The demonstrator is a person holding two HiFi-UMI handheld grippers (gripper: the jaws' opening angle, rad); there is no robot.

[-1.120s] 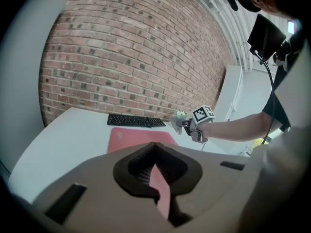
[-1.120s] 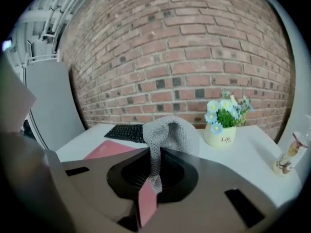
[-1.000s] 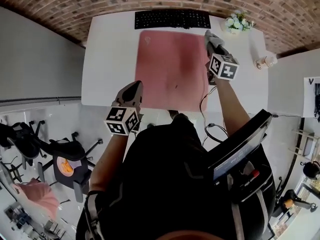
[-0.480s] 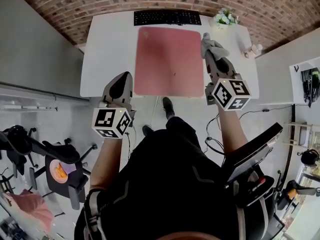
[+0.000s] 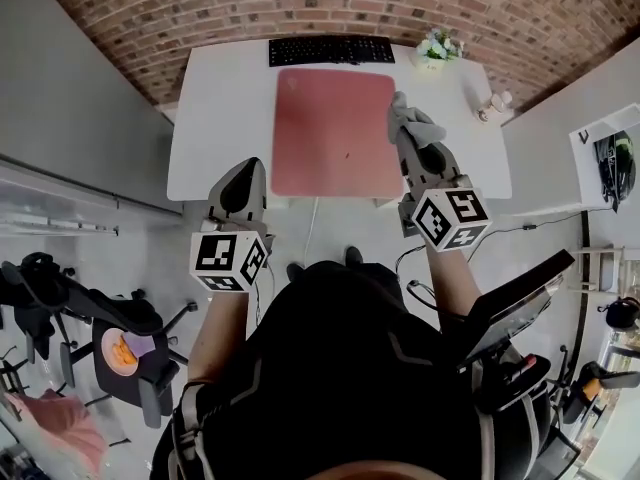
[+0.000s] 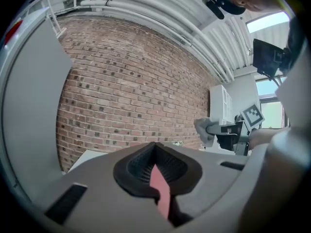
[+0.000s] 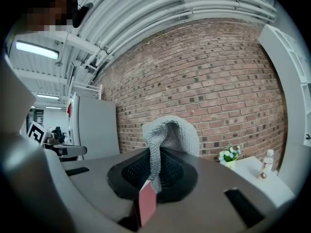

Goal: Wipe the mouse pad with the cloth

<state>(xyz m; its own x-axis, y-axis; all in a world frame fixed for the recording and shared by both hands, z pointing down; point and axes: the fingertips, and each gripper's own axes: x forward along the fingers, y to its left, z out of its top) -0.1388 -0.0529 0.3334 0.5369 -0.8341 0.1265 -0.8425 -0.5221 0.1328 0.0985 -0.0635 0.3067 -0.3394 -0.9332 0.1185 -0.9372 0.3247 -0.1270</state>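
The mouse pad [image 5: 336, 133] is a large pink-red rectangle with rounded corners, lying flat and square-on in the middle of the white bench [image 5: 220, 118], its surface bare. The cloth [image 5: 413, 126] is grey and knitted, bunched into a soft hump. It is pinched at its lower part between the fingers of the right gripper [image 7: 154, 171], and in the head view it shows at the pad's right edge, near the far corner.
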